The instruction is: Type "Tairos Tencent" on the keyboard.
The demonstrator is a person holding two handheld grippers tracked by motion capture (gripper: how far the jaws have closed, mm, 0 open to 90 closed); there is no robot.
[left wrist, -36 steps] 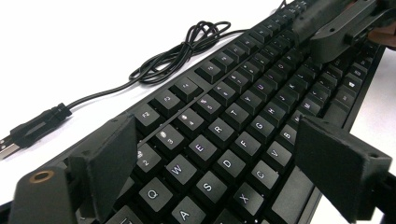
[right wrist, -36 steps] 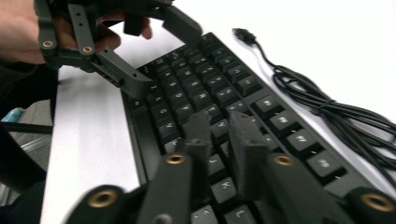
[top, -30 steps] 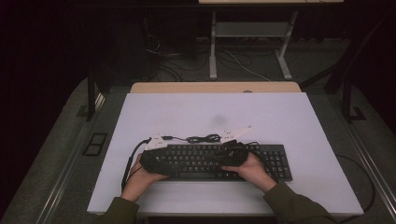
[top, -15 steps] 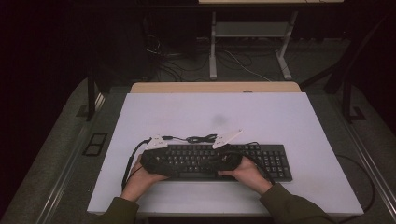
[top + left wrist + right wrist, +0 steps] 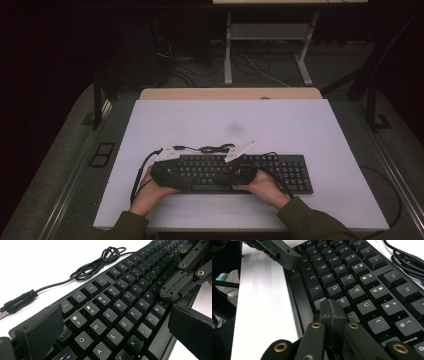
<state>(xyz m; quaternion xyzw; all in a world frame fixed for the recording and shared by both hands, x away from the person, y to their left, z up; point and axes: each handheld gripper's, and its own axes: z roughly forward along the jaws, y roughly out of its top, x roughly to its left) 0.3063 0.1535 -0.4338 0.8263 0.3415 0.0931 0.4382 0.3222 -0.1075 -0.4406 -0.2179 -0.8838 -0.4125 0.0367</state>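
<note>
Keyboard, black plastic with white letters (image 5: 240, 172), lay near front of white table (image 5: 300, 125). Right gripper (image 5: 332, 308), tongs pinched together, pressed near H key. Left gripper (image 5: 112, 322) hovered wide over keys. Typing step likely; next press wanted careful aim.

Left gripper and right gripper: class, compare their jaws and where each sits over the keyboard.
The left gripper has its jaws spread wide; the right gripper has its jaws pressed together. The left hangs over the keyboard's Q-A-S end, the right near the B-H keys. Both are black and point down at the keys.
</note>
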